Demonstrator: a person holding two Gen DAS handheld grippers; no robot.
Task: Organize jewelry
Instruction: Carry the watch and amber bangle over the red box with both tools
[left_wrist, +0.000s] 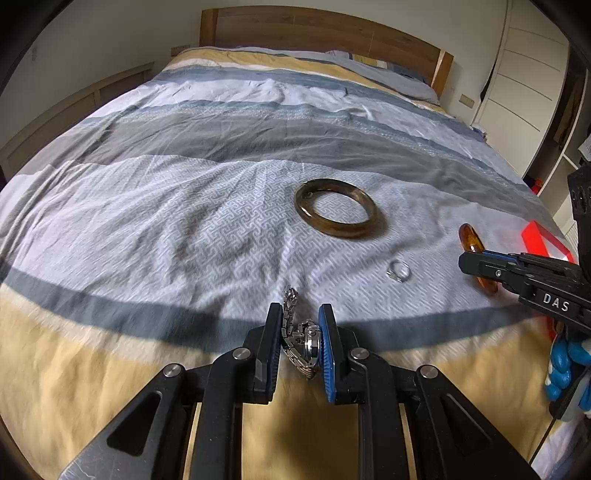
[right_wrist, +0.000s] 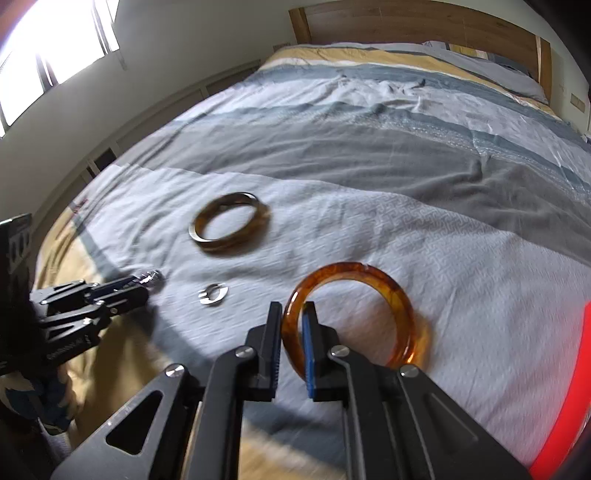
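My left gripper (left_wrist: 299, 317) is shut on a silver metal watch (left_wrist: 303, 339), whose band sticks out past the fingertips. My right gripper (right_wrist: 291, 314) is shut on the near rim of an amber orange bangle (right_wrist: 391, 291), which is lifted and tilted over the bedspread. A dark olive-brown bangle (left_wrist: 335, 212) lies flat on the patterned white stripe, farther up the bed. A small silver ring (left_wrist: 398, 271) rests between the two grippers. In the left wrist view the right gripper (left_wrist: 471, 264) enters from the right with the amber bangle (left_wrist: 470, 236).
Everything lies on a bed with a striped blue, grey, white and yellow cover (left_wrist: 184, 221). A red box edge (left_wrist: 535, 240) shows at the right. Wooden headboard (left_wrist: 332, 33) at the far end, a white wardrobe (left_wrist: 524, 81) at the right, a window (right_wrist: 44, 48) at the left.
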